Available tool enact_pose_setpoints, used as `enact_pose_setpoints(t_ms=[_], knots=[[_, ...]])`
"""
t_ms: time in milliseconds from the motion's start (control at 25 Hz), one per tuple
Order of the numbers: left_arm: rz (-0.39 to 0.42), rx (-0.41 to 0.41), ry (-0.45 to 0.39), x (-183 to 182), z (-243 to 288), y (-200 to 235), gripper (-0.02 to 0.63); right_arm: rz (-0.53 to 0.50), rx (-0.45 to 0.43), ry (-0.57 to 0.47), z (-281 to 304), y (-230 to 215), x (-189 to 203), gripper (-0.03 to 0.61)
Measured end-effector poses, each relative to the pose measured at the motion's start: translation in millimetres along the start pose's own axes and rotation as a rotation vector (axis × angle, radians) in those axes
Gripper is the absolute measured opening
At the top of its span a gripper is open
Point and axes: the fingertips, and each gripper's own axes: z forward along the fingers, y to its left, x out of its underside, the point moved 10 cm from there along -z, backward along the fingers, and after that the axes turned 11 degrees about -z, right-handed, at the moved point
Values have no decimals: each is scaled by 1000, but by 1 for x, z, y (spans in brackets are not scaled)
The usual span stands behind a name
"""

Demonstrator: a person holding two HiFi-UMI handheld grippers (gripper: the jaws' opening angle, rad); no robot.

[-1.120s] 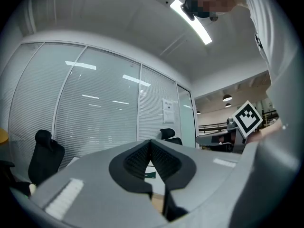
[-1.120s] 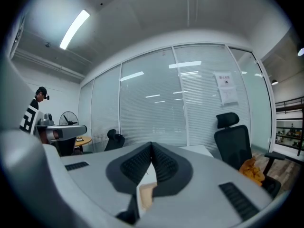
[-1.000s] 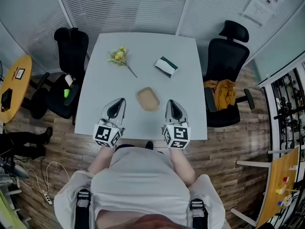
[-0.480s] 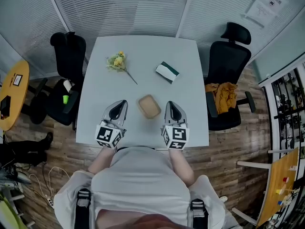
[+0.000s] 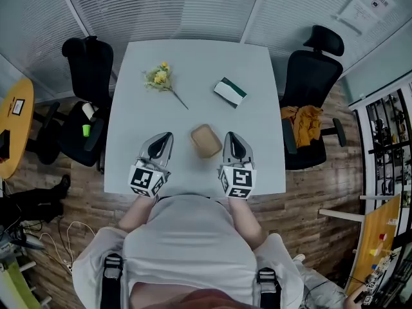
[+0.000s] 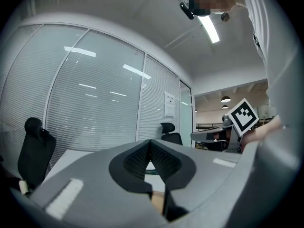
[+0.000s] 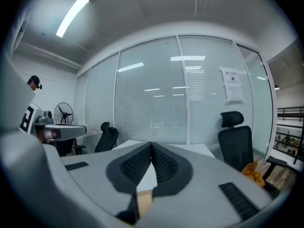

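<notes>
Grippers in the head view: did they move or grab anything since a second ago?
The left gripper and right gripper seem to have slid a little forward over the table, so the tan tray now sits more squarely between them. Nothing was grabbed or let go; both are shut and empty as before. The tray, flowers and packet stayed put.

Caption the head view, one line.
Person at a white table holds left gripper and right gripper, jaws shut, either side of a tan tray; flower sprig and green-white packet beyond.
</notes>
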Motion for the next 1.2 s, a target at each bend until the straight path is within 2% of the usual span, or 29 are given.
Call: enact_pose_setpoints(t_ms=[360, 840, 1200], knots=[[-42, 12, 59, 20, 1, 11, 9, -10, 3, 60, 1, 4, 15, 8], [-91, 49, 142, 52, 10, 2, 9, 7, -24, 152, 8, 13, 48, 8], [-91, 51, 178, 63, 5, 3, 9, 16, -32, 206, 10, 19, 66, 9]])
